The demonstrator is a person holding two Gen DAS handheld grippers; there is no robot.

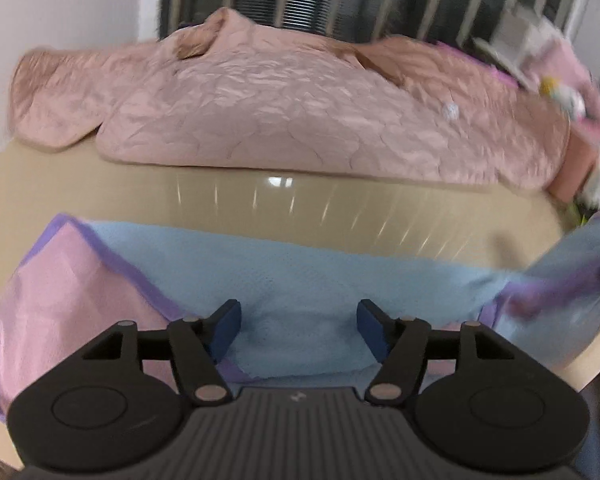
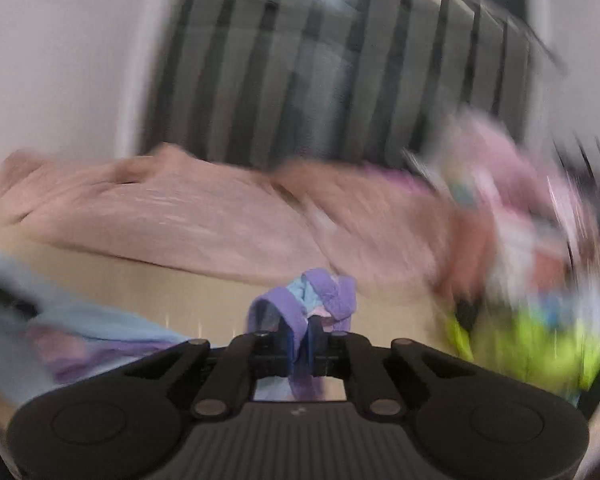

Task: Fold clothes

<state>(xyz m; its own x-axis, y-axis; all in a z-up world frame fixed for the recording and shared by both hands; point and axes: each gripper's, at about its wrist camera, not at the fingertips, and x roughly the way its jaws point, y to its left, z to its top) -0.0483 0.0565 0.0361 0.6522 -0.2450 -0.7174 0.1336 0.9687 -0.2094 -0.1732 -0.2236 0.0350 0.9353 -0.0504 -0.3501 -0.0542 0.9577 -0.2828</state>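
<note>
Right claw [image 2: 305, 338] pinches garment's [image 1: 300, 280] ribbed purple hem [image 2: 288, 312].

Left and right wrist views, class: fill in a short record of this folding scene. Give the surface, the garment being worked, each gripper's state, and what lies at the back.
surface: beige table
garment: blue top with purple trim, spread on the table
left gripper: open, above the blue fabric
right gripper: shut on the top's purple trim
back of table: pink quilted jacket
</note>
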